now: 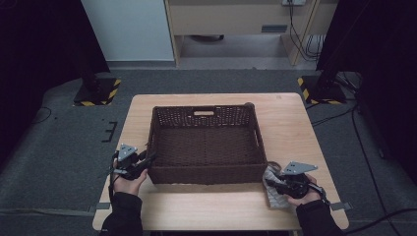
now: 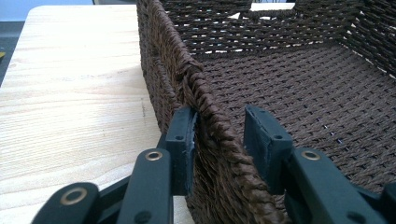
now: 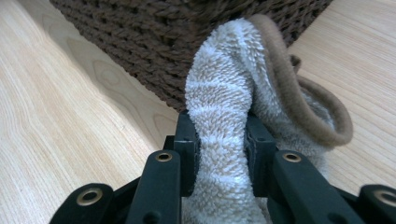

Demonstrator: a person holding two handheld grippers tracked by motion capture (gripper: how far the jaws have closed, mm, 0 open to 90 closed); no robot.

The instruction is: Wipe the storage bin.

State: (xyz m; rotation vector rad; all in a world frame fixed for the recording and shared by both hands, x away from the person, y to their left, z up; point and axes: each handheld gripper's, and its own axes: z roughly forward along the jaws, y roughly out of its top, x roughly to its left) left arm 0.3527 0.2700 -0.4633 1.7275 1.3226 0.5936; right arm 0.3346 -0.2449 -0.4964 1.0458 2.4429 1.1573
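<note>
A dark brown woven basket (image 1: 206,174) stands in the middle of the wooden table (image 1: 295,128), with nothing inside it. My left gripper (image 1: 150,160) straddles the basket's left wall (image 2: 205,102) near the front corner, one jaw outside and one inside, closed on the wall. My right gripper (image 1: 271,180) sits at the basket's front right corner, low over the table. In the right gripper view it (image 3: 222,126) is shut on a fluffy grey-beige towel (image 3: 224,70) with a brown edge band. The towel (image 1: 276,197) lies bunched on the table under that hand.
The basket has a handle slot (image 1: 203,113) in its far wall. Bare tabletop (image 2: 70,93) runs along the basket's left side and in front of it. Beyond the table are grey floor, black stand bases with yellow-striped edges (image 1: 98,91) and cables (image 1: 344,118).
</note>
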